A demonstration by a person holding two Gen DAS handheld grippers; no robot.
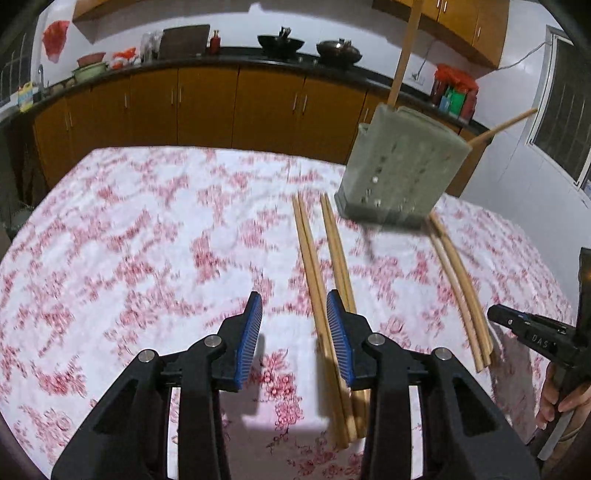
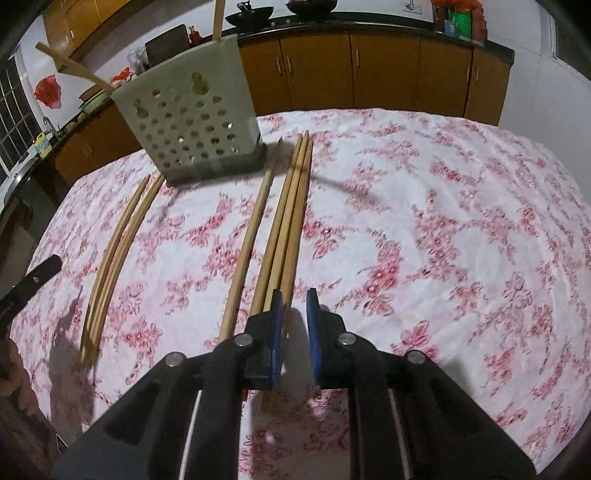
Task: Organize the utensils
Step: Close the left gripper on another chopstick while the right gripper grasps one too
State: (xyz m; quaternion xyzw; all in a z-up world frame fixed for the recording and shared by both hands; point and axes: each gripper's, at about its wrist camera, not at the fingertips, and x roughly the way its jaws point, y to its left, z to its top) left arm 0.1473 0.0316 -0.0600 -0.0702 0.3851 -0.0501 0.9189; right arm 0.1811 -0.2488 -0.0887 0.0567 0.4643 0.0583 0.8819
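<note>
The left gripper [image 1: 294, 328] hangs low over the floral tablecloth [image 1: 147, 240], pointing forward and slightly down, its blue-padded fingers [image 1: 250, 339] spread wide with nothing between them. A group of chopsticks [image 1: 325, 295] runs along and under its right finger, lengthwise with the fingers; from the left wrist it reads as two pairs lying side by side. Off to the right of these fingers lies another bundle [image 1: 460, 288], two or perhaps three sticks, blurred. At the far right edge the right gripper's black body [image 1: 532, 336] and a hand [image 1: 557, 398] on its handle show.

The right gripper [image 2: 294, 325] is also low and level, its fingers [image 2: 275, 332] parted only narrowly and gripping nothing. Three chopsticks [image 2: 288, 221] lie packed together, their near ends passing beneath the left finger; a single stick [image 2: 251, 236] lies just to their left, apart from them. Well to the left of the fingers a curved bundle [image 2: 110, 258] lies, count unclear.

Ahead of both grippers stands a grey perforated utensil holder [image 2: 195, 125], upright on the cloth, with two wooden handles [image 2: 218, 18] sticking out of its top. Beyond it are the kitchen cabinets [image 2: 384, 66].
</note>
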